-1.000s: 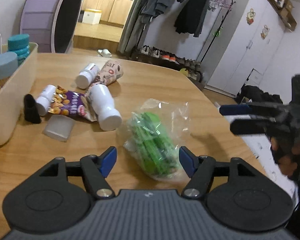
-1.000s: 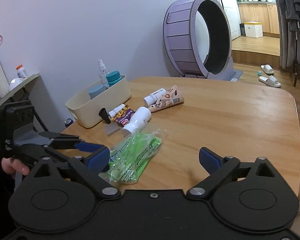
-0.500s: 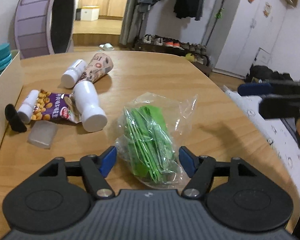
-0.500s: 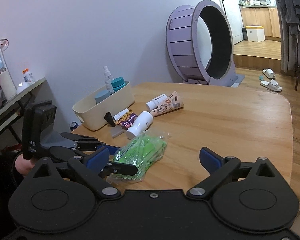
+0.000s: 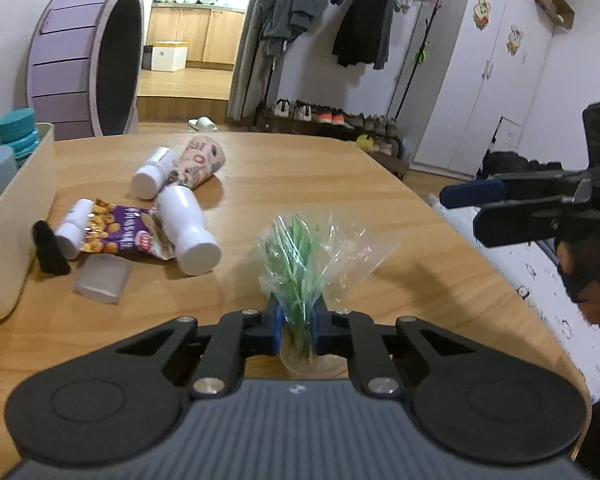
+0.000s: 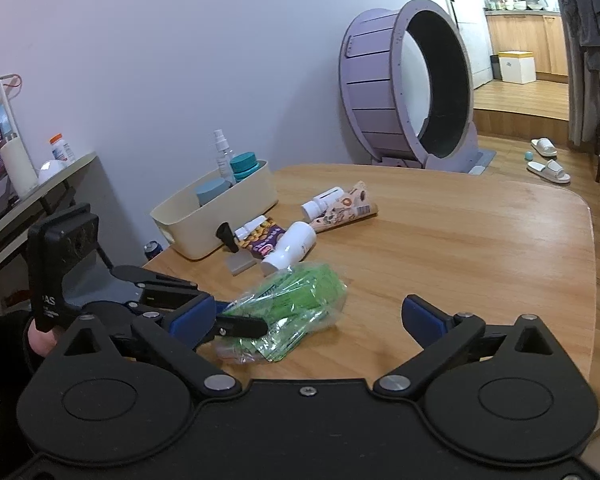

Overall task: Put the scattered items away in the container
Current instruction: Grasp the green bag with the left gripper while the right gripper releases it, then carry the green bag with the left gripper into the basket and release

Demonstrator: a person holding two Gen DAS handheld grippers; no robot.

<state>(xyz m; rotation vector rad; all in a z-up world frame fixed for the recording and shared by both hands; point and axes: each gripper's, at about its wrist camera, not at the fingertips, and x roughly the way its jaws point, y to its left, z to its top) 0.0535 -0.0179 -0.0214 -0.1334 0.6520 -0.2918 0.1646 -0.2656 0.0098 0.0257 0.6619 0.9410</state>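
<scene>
Our left gripper (image 5: 296, 326) has its blue-padded jaws pinched tight on the near end of the clear crinkly plastic bag of green sticks (image 5: 305, 256), which rests on the light wooden table (image 5: 300, 168). Our right gripper (image 6: 305, 314) holds nothing, jaws spread wide, just right of the bag.

We judge the bag light, soft and slippery: the film likely crumples and the loose sticks shift, so the grip belongs on the bunched end where film and sticks stack, as now. The far end probably droops once lifted.

Landmark is the cream plastic container (image 6: 220, 216), left of and beyond the bag, already holding teal-lidded jars (image 6: 244, 164). Between bag and container lie a white plastic bottle (image 5: 188, 230), a purple snack packet (image 5: 122, 234) and a frosted clear cap (image 5: 102, 280). Beyond the container stands a big purple wheel (image 6: 411, 80). The tabletop looks smooth and flat.
</scene>
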